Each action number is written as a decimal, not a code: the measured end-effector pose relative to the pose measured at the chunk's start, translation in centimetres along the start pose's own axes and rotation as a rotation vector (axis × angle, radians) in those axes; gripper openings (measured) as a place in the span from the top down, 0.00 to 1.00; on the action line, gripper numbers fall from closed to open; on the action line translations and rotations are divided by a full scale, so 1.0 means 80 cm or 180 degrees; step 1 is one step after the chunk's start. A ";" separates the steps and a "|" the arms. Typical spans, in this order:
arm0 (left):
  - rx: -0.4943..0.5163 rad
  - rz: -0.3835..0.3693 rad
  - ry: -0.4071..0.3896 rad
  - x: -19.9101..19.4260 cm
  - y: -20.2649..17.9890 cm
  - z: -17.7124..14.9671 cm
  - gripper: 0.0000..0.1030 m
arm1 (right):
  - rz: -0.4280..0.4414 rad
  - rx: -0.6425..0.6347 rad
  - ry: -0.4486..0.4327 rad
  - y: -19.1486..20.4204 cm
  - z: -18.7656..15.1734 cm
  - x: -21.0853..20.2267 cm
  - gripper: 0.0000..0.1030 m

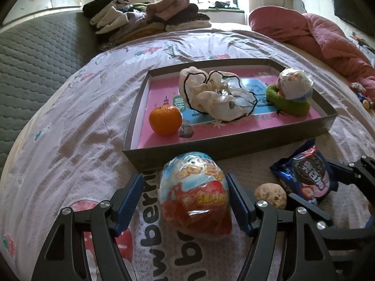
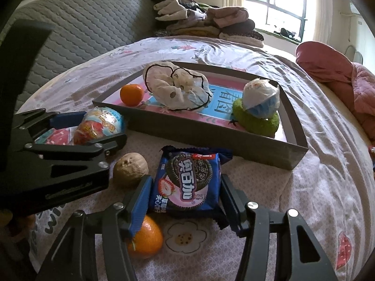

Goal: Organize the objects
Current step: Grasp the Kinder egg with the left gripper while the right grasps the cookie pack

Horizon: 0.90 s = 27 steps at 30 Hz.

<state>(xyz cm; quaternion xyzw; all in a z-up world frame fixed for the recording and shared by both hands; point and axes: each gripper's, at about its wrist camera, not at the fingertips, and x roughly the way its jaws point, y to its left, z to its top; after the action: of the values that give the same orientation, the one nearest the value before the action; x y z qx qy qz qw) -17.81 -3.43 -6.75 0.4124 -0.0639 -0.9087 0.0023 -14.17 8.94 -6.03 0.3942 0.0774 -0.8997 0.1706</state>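
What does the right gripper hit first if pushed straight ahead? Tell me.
The right gripper already straddles the cookie packet, so it meets that first. Beyond it, probably the near wall of the box, though depth is unclear.

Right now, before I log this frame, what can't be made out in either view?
- Orange on the bedspread: right wrist view, partly hidden by the right gripper's finger; absent from the left view.
- Walnut: left wrist view, lower edge covered by the left gripper.
- Small toy: at the left view's edge, too blurred to identify.
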 end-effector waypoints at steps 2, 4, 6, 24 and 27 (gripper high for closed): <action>-0.0020 -0.0002 0.0031 0.007 0.001 0.001 0.30 | 0.0020 0.0018 -0.0003 -0.002 0.000 0.000 0.46; -0.0060 -0.0037 0.0054 0.012 0.002 0.002 0.30 | 0.0032 0.0032 -0.0010 -0.003 0.001 -0.001 0.47; -0.0099 -0.0076 0.0079 0.017 0.004 0.003 0.30 | 0.0033 0.0025 -0.0010 -0.004 0.001 -0.001 0.47; -0.0159 -0.0260 0.0008 0.013 0.005 0.005 0.46 | 0.0066 0.0031 -0.0024 -0.001 0.002 -0.002 0.47; -0.0144 -0.0233 -0.0032 0.006 0.006 0.005 0.46 | 0.0082 0.0029 -0.0047 -0.001 0.002 -0.005 0.47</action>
<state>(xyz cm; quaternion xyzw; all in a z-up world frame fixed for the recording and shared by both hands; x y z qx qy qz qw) -18.46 -3.89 -6.78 0.4097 -0.0282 -0.9115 -0.0219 -14.07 9.09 -5.67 0.3894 0.0669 -0.9006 0.1809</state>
